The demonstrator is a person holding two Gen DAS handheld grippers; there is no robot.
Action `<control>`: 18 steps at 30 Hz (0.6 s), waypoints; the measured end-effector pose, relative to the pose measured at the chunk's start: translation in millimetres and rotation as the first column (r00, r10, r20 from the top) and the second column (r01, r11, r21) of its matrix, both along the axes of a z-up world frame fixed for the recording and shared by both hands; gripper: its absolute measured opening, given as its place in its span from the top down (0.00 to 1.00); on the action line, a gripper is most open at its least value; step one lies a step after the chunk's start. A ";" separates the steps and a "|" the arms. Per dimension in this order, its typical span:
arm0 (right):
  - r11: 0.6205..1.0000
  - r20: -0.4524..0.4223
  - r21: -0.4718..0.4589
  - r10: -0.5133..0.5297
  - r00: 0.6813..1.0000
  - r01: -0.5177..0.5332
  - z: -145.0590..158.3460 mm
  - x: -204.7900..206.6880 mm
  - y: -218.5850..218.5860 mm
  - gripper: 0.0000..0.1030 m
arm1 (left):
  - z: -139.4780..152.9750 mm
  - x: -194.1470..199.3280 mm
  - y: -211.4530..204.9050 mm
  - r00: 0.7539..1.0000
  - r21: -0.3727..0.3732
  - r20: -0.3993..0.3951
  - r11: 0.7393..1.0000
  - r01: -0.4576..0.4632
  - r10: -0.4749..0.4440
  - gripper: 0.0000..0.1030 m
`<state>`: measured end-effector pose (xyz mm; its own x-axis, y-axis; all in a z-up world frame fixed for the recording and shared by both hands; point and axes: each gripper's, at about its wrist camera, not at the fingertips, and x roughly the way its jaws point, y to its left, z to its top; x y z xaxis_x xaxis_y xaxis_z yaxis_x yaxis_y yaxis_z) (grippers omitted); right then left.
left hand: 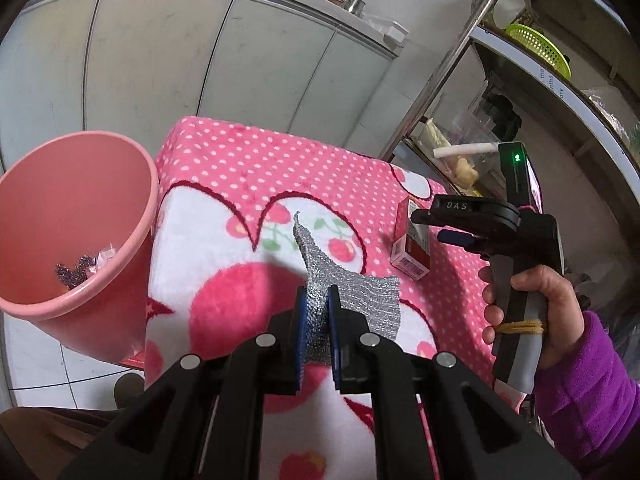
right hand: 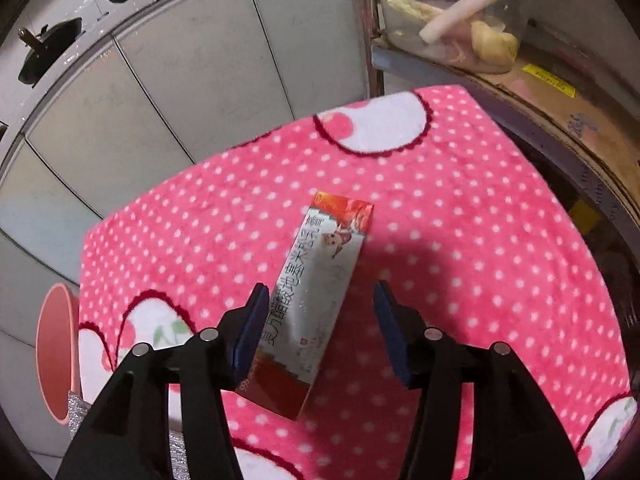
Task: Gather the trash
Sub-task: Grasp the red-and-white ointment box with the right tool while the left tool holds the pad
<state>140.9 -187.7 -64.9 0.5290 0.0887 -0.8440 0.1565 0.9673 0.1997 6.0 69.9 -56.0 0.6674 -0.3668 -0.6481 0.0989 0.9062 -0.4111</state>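
While the left gripper (left hand: pixel 318 300) pinches a crumpled silver mesh scrap (left hand: pixel 344 296), the right gripper (right hand: pixel 320 300) stands open.
Its blue pads straddle the red-and-white cardboard box (right hand: pixel 320 296) lying flat on the pink polka-dot fleece blanket (right hand: pixel 460 240), unclamped; farther left, the pink plastic bin (left hand: pixel 80 216) holds scraps.

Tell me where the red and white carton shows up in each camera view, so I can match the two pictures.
Left wrist view: the carton lies right of centre on the pink blanket, just under the right tool.
Right wrist view: the carton lies at centre, between the open fingers of the right tool.
Shared landmark: the pink bin, at left in the left wrist view and at the far left edge in the right wrist view.
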 end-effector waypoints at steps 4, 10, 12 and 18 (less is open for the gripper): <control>1.000 -0.026 -0.010 0.028 0.999 -0.029 -8.3 6.6 12.3 0.47 | -2.8 0.7 0.4 1.000 -0.008 -0.013 1.000 -0.007 0.007 0.91; 0.994 -0.017 -0.005 0.107 0.994 -0.107 -17.3 -2.7 13.7 0.53 | 3.5 -4.2 4.5 1.000 0.003 0.004 1.000 -0.016 0.016 0.91; 0.989 -0.004 0.006 0.146 0.989 -0.146 -15.1 -11.5 11.0 0.59 | 7.3 -5.6 6.0 1.000 0.005 0.012 1.000 -0.024 0.024 0.91; 0.970 0.060 0.037 0.237 0.970 -0.240 -1.5 -49.0 2.9 0.60 | 23.6 -10.3 6.6 0.998 0.010 0.050 0.999 -0.046 0.045 0.91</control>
<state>91.9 -184.8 -66.3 0.5331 0.2543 -0.8069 -0.0900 0.9654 0.2448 -4.3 76.5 -32.4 0.7146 -0.3282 -0.6177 0.0774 0.9148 -0.3964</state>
